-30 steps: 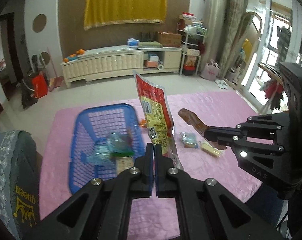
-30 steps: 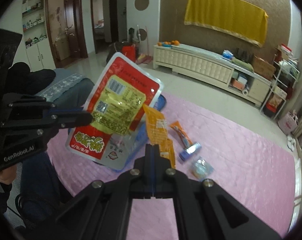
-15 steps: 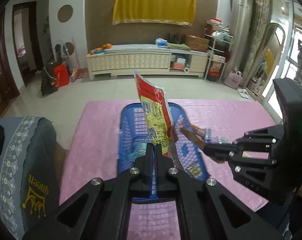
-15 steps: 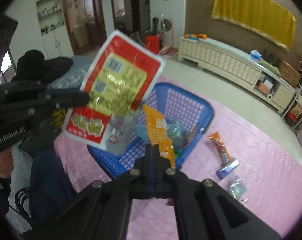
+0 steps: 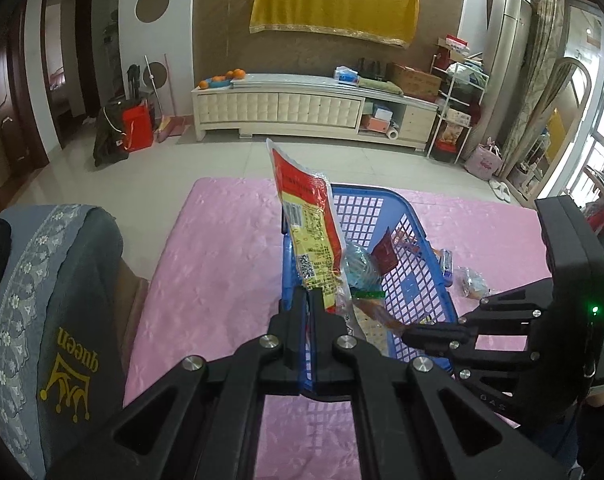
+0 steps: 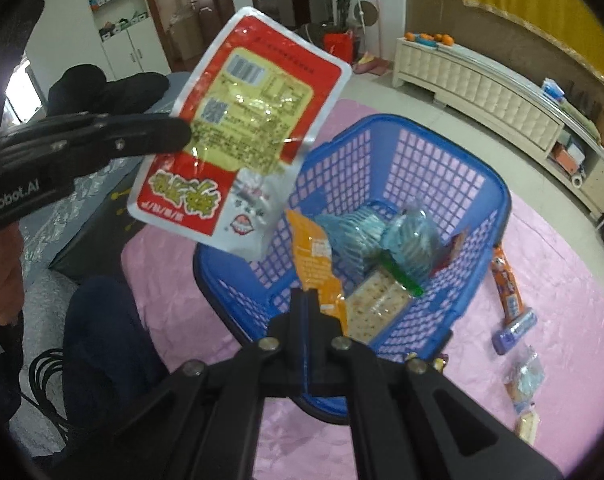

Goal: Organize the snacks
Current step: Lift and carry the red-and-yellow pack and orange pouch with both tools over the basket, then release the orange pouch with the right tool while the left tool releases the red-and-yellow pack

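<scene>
Over the blue mesh basket [image 6: 454,184], both tongs hang with a packet each. Left tongs [image 5: 312,300] are pressed together on the lower edge of the red-and-yellow snack pouch [image 5: 308,224], which stands upright above the basket's near-left rim. Right tongs [image 6: 309,300] pinch the tail of the orange sachet [image 6: 316,264], its body hanging inside the basket mouth beside the blue-wrapped packets [image 6: 382,236] already in there.

Step in hand, as judged: drop both into the basket. Sachet looks clear to release. Pouch is wide (it could catch the rim), so bring it further over the basket's middle and lower it before letting go.

Outside the basket's right wall, on the pink quilted cover [image 6: 582,280]: orange stick pack [image 6: 508,280] and small clear packets [image 6: 528,372], not yet collected.
</scene>
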{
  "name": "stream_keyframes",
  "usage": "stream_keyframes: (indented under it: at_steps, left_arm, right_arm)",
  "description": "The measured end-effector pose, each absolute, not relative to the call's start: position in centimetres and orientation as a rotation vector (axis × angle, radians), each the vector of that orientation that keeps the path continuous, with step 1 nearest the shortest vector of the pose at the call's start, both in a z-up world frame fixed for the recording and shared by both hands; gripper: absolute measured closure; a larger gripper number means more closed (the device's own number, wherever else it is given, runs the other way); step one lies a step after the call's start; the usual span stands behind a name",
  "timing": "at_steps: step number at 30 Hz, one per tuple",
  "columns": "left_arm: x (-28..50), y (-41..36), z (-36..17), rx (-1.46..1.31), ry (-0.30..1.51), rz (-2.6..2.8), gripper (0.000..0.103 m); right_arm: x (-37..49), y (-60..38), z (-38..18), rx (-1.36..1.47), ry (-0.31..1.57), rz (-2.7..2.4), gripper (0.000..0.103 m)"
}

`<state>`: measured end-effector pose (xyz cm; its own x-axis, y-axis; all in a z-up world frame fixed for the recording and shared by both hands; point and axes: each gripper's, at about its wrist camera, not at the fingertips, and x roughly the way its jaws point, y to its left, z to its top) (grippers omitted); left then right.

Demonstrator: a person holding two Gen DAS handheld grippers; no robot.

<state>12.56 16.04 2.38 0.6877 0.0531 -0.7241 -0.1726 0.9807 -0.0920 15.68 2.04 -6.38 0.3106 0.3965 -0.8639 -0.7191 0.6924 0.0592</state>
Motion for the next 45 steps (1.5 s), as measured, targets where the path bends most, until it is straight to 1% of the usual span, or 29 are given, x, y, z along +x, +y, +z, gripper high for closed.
stream_keyframes:
  at_steps: [1,3,4,5,6,7,8,16,23,29,38,45]
  left_arm:
    - [12.5,16.1,2.4,-0.160,0.803,0.129,0.102]
    - [12.4,15.9,2.6,-0.162,0.803,0.132,0.102]
    - [12.4,16.0,2.5,-0.162,0.803,0.133,0.102]
    - [12.4,15.9,2.6,-0.161,0.803,0.133,0.102]
    - [12.4,15.8,2.7,-0.160,0.803,0.134,0.102]
    - [12.3,15.7,2.7,-0.158,0.803,0.134,0.102]
    - [12.3,15.6,2.8,-0.157,0.803,0.133,0.102]
    - [12.6,14.6,3.0,-0.139,0.798,0.105,0.102]
    - [13.8,13.5,2.0,-0.130,0.819,0.050,0.102]
    - [15.4,12.6,0.6,-0.128,0.855,0.000,0.102]
    - [17.5,11.0,-2.9,-0.132,0.951,-0.088,0.102]
    - [19.0,10.6,-5.0,-0.109,1.012,-0.108,0.102]
  right_arm:
    - [15.7,2.1,-6.4,-0.374,1.005,0.751,0.101]
    - [15.9,2.3,-6.4,-0.387,1.006,0.727,0.096]
    - [15.9,2.2,-6.3,-0.389,0.998,0.717,0.084]
    - [16.0,2.1,-6.1,-0.385,0.998,0.713,0.058]
    - [16.0,1.9,-6.0,-0.380,0.997,0.709,0.042]
    - [16.0,1.7,-5.8,-0.376,0.990,0.700,0.019]
    - [15.9,1.4,-5.5,-0.368,0.974,0.693,0.016]
    - [16.2,-0.5,-4.0,-0.357,0.941,0.591,0.014]
    - [17.1,-2.6,-3.6,-0.325,0.927,0.485,0.003]
    - [18.3,-4.4,-4.3,-0.269,0.958,0.417,0.003]
    - [19.5,-6.5,-6.2,-0.215,1.032,0.372,0.003]
    - [19.8,-7.2,-7.0,-0.208,1.050,0.359,0.003]
